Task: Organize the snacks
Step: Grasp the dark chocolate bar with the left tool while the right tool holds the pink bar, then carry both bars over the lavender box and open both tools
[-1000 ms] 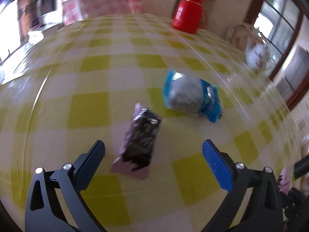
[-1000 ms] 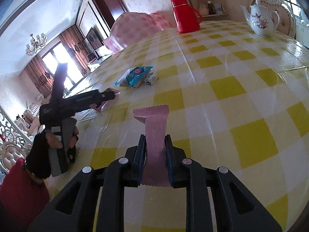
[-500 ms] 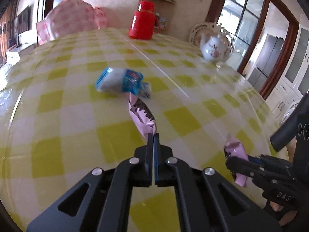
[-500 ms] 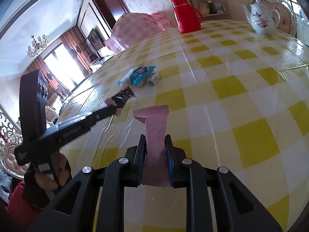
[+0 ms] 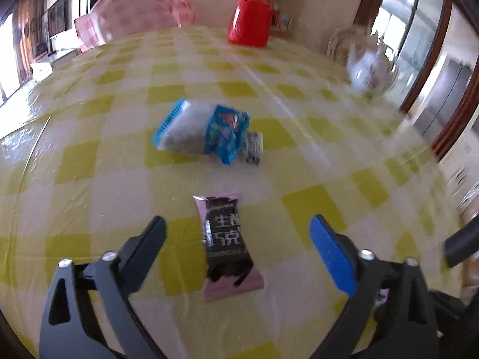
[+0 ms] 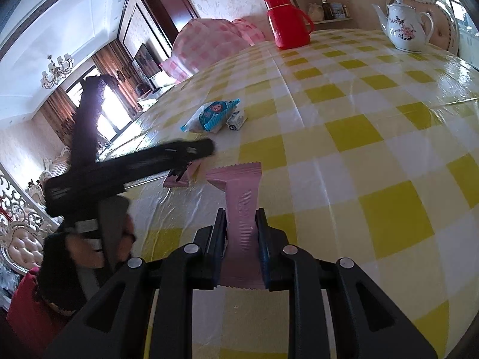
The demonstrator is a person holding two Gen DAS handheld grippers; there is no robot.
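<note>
A black-and-pink chocolate snack (image 5: 227, 245) lies flat on the yellow checked tablecloth (image 5: 89, 155), between the fingers of my left gripper (image 5: 236, 221). Those jaws are opening and their pads stand clear of the packet. In the right wrist view the same snack (image 6: 179, 179) pokes out from under the left gripper (image 6: 206, 149). My right gripper (image 6: 240, 214) is shut on a pink wrapper (image 6: 239, 185), which sticks out forward just above the cloth. Farther back lie a blue snack bag (image 5: 203, 131) and a small white packet (image 5: 254, 148) side by side.
A red thermos (image 6: 287, 21) and a white flowered teapot (image 6: 404, 30) stand at the far side of the table. A pink checked chair cover (image 5: 134, 9) rises behind the table edge. A gloved hand (image 6: 74, 254) holds the left gripper at the lower left.
The left gripper closed on the chocolate snack, carried it toward the right gripper's pink wrapper, and has now let it go onto the cloth with jaws apart. The right gripper has not moved.
</note>
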